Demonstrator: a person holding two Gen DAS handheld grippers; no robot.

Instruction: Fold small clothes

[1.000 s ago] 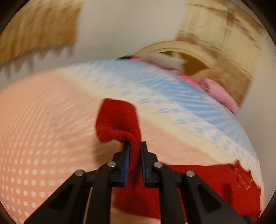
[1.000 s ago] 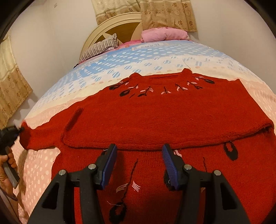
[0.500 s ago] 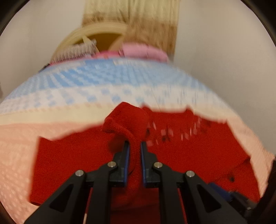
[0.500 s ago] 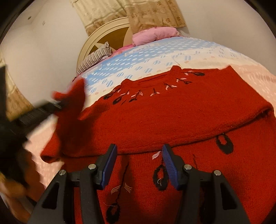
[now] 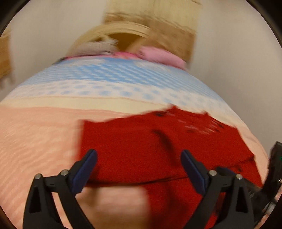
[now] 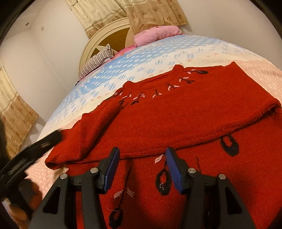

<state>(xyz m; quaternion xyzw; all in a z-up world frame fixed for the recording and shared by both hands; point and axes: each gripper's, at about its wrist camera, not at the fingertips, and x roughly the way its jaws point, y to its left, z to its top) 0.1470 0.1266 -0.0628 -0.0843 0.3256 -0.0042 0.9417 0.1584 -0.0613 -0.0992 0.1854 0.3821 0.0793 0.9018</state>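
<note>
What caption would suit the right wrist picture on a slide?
Open right gripper hovers over a red sweater, sleeve folded in, on a dotted bedspread.

One sweater, one bed, three pillows, two grippers, two curtains.
On the bed (image 6: 202, 51) lies one red sweater (image 6: 176, 114). Beyond the sweater, at the bed's one headboard (image 6: 105, 33), are two pink pillows (image 6: 156, 34) and one striped pillow (image 6: 97, 61). Two patterned curtains show: one (image 6: 141, 12) above the headboard, one (image 6: 12, 109) left of the bed. Two grippers count: the right gripper (image 6: 142, 167) over the sweater, the left gripper (image 6: 31, 155) at its left edge.
</note>
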